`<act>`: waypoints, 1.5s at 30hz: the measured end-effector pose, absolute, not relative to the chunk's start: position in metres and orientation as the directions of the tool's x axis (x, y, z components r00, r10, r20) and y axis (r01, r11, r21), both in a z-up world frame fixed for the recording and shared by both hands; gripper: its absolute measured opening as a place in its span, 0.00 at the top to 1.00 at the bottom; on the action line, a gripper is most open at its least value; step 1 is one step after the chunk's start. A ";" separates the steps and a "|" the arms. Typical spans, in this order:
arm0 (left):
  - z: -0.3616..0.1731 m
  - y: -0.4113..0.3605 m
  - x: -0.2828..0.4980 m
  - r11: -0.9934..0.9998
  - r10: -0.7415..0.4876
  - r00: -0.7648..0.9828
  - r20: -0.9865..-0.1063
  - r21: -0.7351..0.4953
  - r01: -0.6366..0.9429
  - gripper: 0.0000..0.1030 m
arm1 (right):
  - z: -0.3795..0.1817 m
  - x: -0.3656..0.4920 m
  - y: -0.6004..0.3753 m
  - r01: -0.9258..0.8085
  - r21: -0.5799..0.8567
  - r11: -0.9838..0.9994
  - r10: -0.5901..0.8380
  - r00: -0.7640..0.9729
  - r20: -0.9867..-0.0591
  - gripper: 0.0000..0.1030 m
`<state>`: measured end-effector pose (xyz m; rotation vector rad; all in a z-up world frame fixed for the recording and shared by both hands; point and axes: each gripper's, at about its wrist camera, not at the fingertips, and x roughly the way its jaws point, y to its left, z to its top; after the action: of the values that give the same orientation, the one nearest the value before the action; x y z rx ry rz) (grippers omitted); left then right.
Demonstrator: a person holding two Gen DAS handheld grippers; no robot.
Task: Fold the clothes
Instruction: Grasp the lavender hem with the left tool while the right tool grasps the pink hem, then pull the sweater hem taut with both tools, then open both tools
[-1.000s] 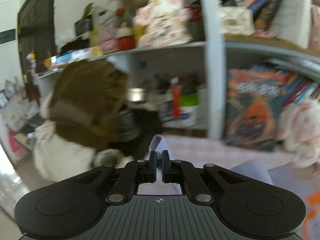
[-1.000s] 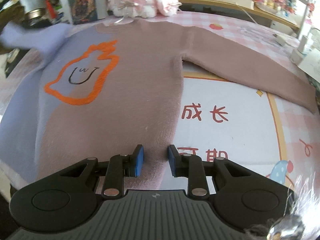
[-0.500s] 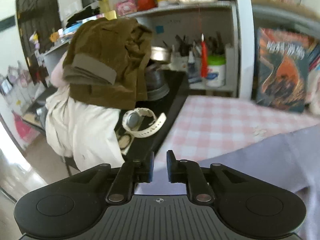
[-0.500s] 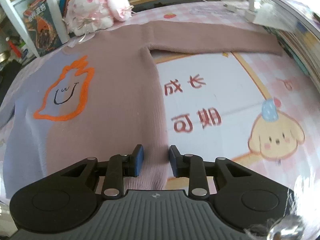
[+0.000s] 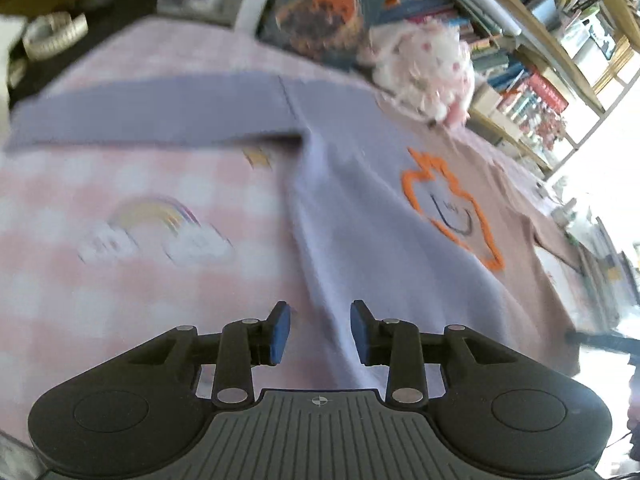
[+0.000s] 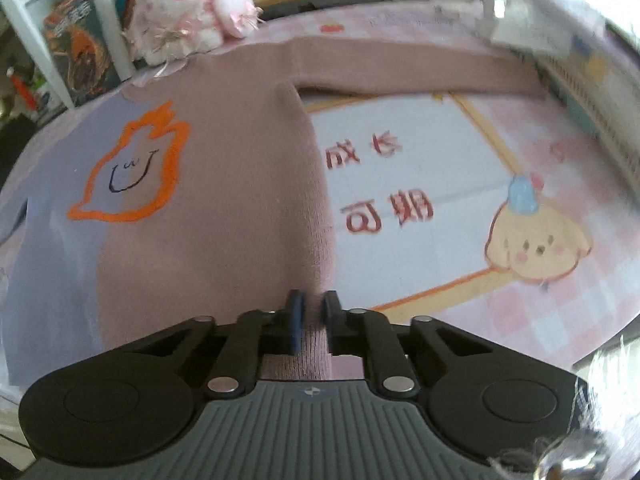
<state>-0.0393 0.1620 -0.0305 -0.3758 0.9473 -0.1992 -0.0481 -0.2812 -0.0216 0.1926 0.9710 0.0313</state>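
Behind the sweater (image 6: 224, 208) — a plush toy (image 6: 180, 20), crowded bookshelves (image 5: 520, 20).

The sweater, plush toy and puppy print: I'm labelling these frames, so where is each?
sweater (image 6: 224, 184): right wrist view, mauve chest panel.
plush toy (image 6: 180, 20): right wrist view, its pink-spotted body.
puppy print (image 6: 536, 244): right wrist view, the face.

Lived-in home room, crowded bookshelves (image 5: 532, 28), pink plush toy (image 6: 180, 20), pink checked cartoon tablecloth (image 6: 520, 300)
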 end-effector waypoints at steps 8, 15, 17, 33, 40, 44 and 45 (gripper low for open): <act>-0.037 0.153 -0.037 0.925 -0.321 0.543 -0.776 -0.380 0.004 0.66 | -0.021 -0.063 -0.281 0.084 0.112 0.990 0.046 0.556 -0.830 0.92; -0.042 0.151 -0.034 0.895 -0.371 0.516 -0.772 -0.445 -0.022 0.96 | -0.033 -0.065 -0.286 0.110 0.194 0.975 0.104 0.541 -0.834 0.80; -0.044 0.153 -0.034 0.871 -0.396 0.526 -0.752 -0.489 -0.044 0.97 | -0.035 -0.067 -0.281 0.097 0.179 0.979 0.100 0.538 -0.837 0.83; -0.043 0.151 -0.029 0.904 -0.321 0.559 -0.765 -0.424 -0.061 0.96 | -0.039 -0.051 -0.260 0.018 0.094 0.995 0.067 0.574 -0.816 0.95; -0.041 0.143 -0.032 0.918 -0.318 0.573 -0.755 -0.396 -0.012 0.96 | -0.038 -0.057 -0.267 0.034 0.073 0.997 0.040 0.572 -0.819 0.95; -0.043 0.149 -0.033 0.917 -0.308 0.580 -0.754 -0.397 -0.029 0.97 | -0.039 -0.063 -0.260 0.017 0.063 0.998 0.042 0.570 -0.820 0.95; -0.043 0.151 -0.033 0.918 -0.305 0.582 -0.754 -0.396 -0.032 0.97 | -0.039 -0.063 -0.258 0.015 0.063 0.998 0.043 0.570 -0.820 0.95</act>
<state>-0.0329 0.1506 -0.0430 -0.3915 0.9425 -0.1642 -0.0635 -0.2581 -0.0388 0.0652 0.9642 0.0166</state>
